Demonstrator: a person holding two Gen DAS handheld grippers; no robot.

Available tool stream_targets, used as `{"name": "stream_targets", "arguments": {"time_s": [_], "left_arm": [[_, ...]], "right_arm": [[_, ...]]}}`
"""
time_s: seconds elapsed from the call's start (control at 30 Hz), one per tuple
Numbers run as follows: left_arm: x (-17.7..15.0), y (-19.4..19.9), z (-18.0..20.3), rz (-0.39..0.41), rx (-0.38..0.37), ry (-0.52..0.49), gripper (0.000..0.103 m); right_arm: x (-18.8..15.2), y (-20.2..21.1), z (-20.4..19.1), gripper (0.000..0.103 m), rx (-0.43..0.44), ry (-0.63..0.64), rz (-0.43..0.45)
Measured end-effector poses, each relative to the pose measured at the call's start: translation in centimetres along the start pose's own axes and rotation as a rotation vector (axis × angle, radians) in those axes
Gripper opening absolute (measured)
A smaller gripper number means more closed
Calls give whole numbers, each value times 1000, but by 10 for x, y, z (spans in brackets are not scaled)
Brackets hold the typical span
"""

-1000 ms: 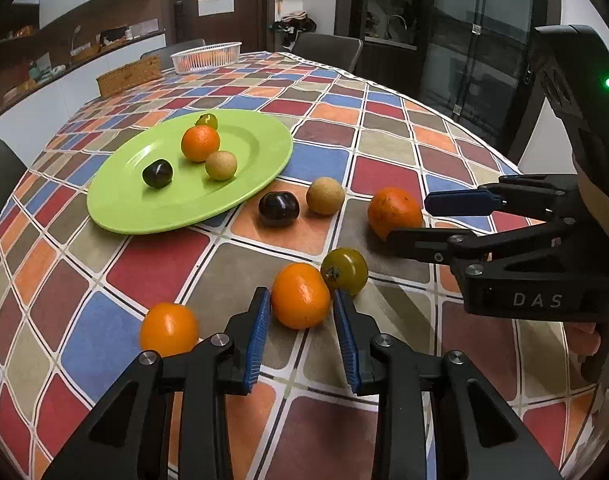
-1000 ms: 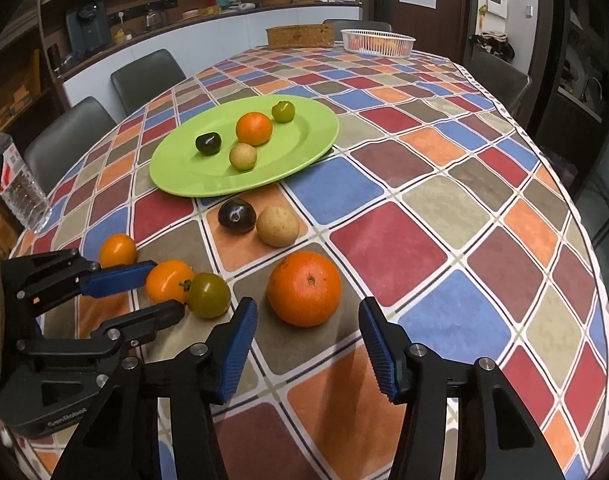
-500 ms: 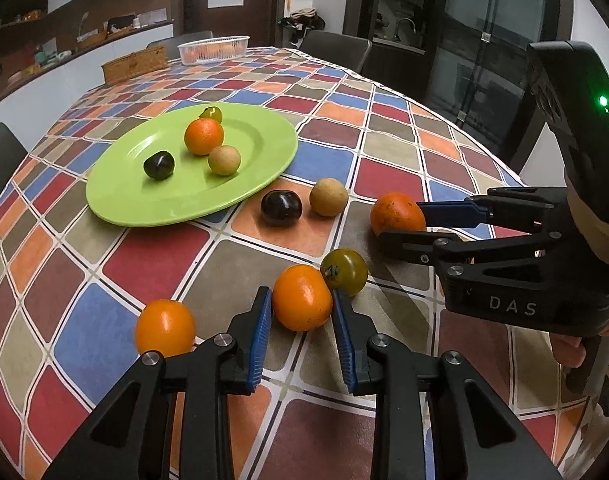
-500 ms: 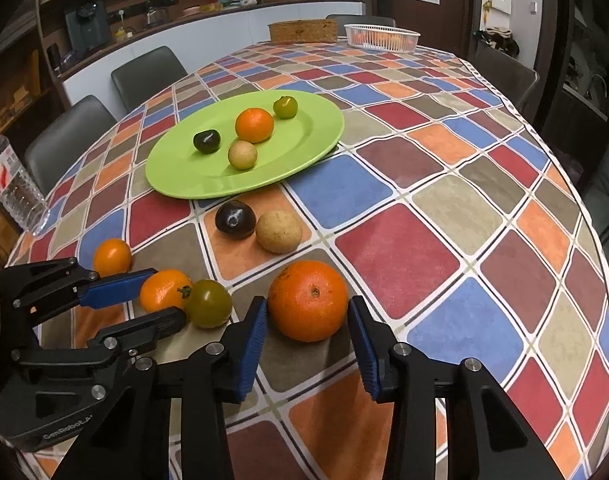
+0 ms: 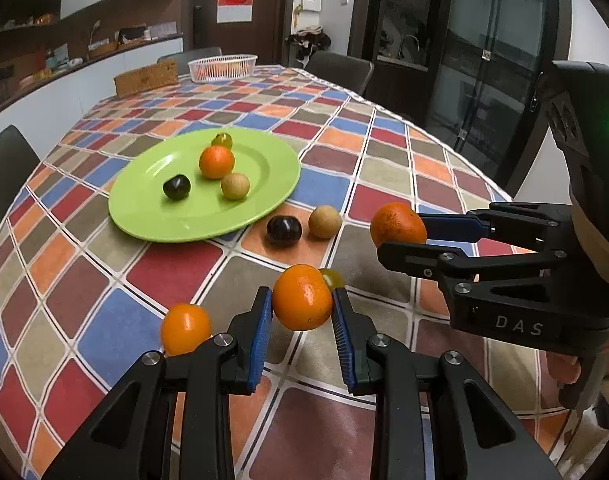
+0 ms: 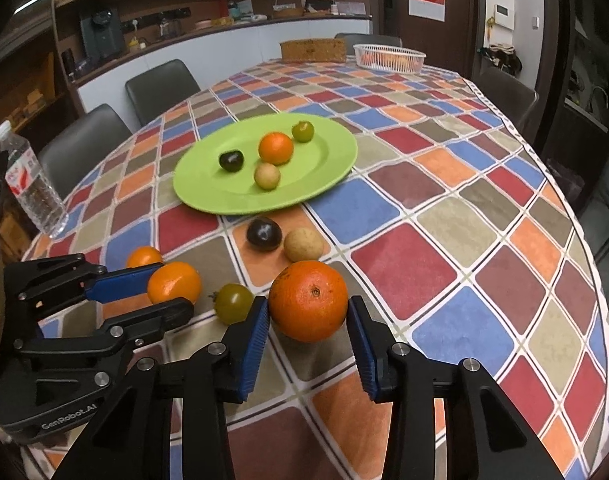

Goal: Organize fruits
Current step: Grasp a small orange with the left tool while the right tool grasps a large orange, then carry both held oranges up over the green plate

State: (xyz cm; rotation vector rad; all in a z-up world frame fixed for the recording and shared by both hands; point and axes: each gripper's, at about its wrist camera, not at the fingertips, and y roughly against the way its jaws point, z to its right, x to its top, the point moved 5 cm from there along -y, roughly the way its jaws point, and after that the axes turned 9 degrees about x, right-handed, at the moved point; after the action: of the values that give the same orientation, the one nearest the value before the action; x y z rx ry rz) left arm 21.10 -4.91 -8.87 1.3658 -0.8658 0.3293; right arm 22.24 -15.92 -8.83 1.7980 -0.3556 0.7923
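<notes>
Left gripper (image 5: 302,312) is clamped on a small orange (image 5: 302,297), its blue pads pressed to both sides. Right gripper (image 6: 308,322), just to its right, has its jaws closed against a larger orange (image 6: 308,301); they have just been closing on it. Between the two grippers a greenish tomato (image 6: 234,303) lies on the desk (image 6: 404,272). Left of the left gripper sits another small orange (image 5: 185,329). Ahead of both grippers lie a dark plum (image 6: 264,233) and a tan round fruit (image 6: 303,244), touching each other. Farther ahead, the green plate (image 6: 324,172) holds four fruits.
</notes>
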Motion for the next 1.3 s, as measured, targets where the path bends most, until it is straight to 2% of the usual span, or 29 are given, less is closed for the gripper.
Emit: {"name": "stream_targets", "arguments": {"time_s": [0.43,0.77,1.07,1.3], "left_arm": [[25,43,-10,119,52,30,30],[51,52,-38,177,118,29,30],[72,40,-62,174,142,42,30],[84,9,-84,112,130,82,30]], "right_arm": [[26,38,-22,41,43,26,107],[61,40,-33,41,51,50,156],[93,21,-36,41,45,73,140],[109,-5,-30,41,31,85,83]]}}
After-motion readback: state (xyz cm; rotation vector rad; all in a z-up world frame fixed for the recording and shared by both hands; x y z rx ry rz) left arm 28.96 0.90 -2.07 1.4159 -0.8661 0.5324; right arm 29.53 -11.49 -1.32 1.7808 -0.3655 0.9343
